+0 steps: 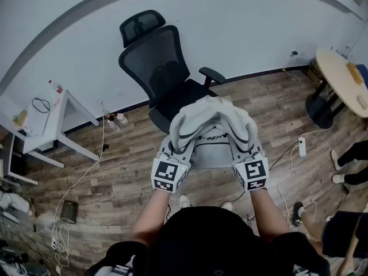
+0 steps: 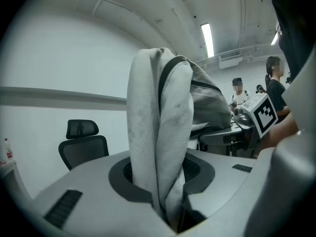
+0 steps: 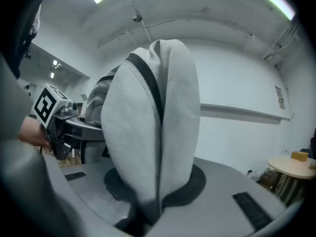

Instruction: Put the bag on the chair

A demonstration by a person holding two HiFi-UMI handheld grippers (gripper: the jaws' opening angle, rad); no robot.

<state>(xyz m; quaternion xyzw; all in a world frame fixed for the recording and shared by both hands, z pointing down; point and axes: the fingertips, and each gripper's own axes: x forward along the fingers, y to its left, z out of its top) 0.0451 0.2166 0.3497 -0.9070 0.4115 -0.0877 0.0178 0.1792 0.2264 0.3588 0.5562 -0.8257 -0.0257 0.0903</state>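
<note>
A light grey backpack (image 1: 211, 132) with dark trim hangs in the air in front of me, held by its two padded shoulder straps. My left gripper (image 1: 174, 152) is shut on the left strap (image 2: 158, 147), which stands up between its jaws. My right gripper (image 1: 248, 152) is shut on the right strap (image 3: 150, 147) in the same way. The black mesh office chair (image 1: 164, 68) stands just beyond the bag by the white wall, its seat (image 1: 184, 96) partly hidden behind the bag. The chair (image 2: 83, 144) also shows in the left gripper view at the lower left.
A white side table (image 1: 49, 119) with a bottle stands at the left. A round wooden table (image 1: 342, 79) is at the right. Cables and a power strip (image 1: 301, 146) lie on the wood floor. People stand at the right (image 1: 351, 165); others sit at a desk (image 2: 239, 95).
</note>
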